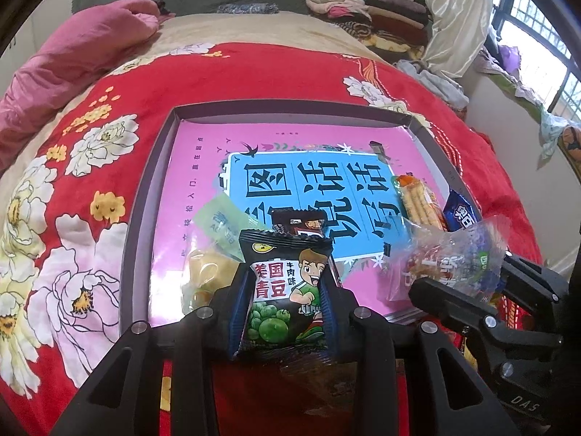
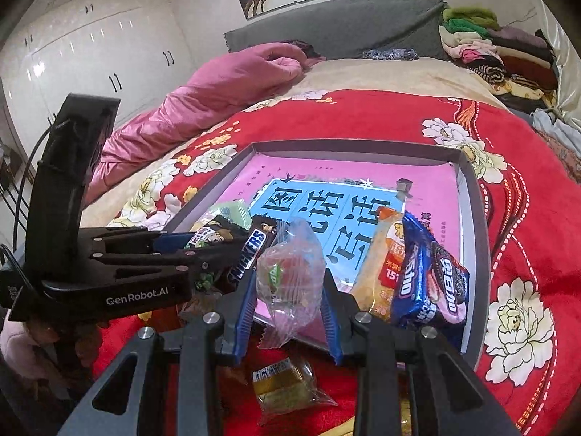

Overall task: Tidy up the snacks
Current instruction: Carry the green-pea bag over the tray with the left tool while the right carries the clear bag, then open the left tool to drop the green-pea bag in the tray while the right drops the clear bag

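While both grippers hang over the near edge of the shallow grey box lid (image 1: 145, 196) on the red floral bedspread (image 1: 90, 167), each has its blue-padded fingers clamped on a snack. The left gripper (image 1: 285, 312) grips a black packet of green peas (image 1: 287, 290) with a cartoon boy on it, held upright just above the lid's near rim. The right gripper (image 2: 288, 312) pinches a clear-wrapped candy (image 2: 290, 272) by its middle, the wrapper's crimped tail hanging down over the lid's near rim.

Inside the lid lies a pink book (image 2: 428, 181) with a blue title panel, covering most of the floor. On the book, toward the lid's near side, sit several snacks: a pale green sachet (image 1: 218, 221) at the left, a Snickers bar (image 2: 250, 254) beside it, an orange pack of rice crackers (image 1: 421, 200) toward the right, and a blue Oreo pack (image 2: 432, 283) at the right wall, touching the cracker pack.

Outside the lid, on the bedspread just before its near rim, rests a gold-wrapped sweet (image 2: 283, 385) in clear film. Beyond the lid's far side a pink quilt (image 2: 225, 83) is bunched up, and folded clothes (image 2: 483, 43) are stacked at the bed's far right corner.
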Demonstrator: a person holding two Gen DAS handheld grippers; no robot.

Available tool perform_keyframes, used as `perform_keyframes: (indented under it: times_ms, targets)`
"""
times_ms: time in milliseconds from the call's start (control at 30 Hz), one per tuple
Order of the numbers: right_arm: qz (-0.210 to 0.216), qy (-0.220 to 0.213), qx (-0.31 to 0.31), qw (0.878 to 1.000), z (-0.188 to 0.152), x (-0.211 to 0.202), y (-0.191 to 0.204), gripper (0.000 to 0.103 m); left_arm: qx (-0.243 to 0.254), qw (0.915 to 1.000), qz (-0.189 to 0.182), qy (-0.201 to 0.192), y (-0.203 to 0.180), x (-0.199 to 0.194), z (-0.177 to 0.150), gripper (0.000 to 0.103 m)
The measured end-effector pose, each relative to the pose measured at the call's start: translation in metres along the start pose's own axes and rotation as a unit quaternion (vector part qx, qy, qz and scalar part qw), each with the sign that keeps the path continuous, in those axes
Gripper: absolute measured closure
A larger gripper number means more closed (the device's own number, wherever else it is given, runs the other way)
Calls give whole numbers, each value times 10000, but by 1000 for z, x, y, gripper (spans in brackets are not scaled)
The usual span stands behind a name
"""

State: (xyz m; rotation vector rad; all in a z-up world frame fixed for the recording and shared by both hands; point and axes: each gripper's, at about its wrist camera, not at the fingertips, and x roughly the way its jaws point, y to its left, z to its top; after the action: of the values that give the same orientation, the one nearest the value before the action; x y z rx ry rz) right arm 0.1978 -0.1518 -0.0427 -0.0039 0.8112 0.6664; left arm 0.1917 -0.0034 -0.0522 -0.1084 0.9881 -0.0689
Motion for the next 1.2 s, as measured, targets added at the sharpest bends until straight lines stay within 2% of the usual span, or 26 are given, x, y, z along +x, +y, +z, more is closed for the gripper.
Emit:
perform_keyframes:
  times_ms: [500,933,1200]
  targets:
    - [-130,123,86,9998,-4,4,-4,68,4,10000,-18,0,0,-1,-2,66]
    - [-442,59,-106,9989,-3,-2,-4,61,-39,10000,52,-3,5,-4,-1,65]
    - [-460,-45,-172,9988,-2,-8,-3,61,48,10000,35,-32,2,-9,-1,59]
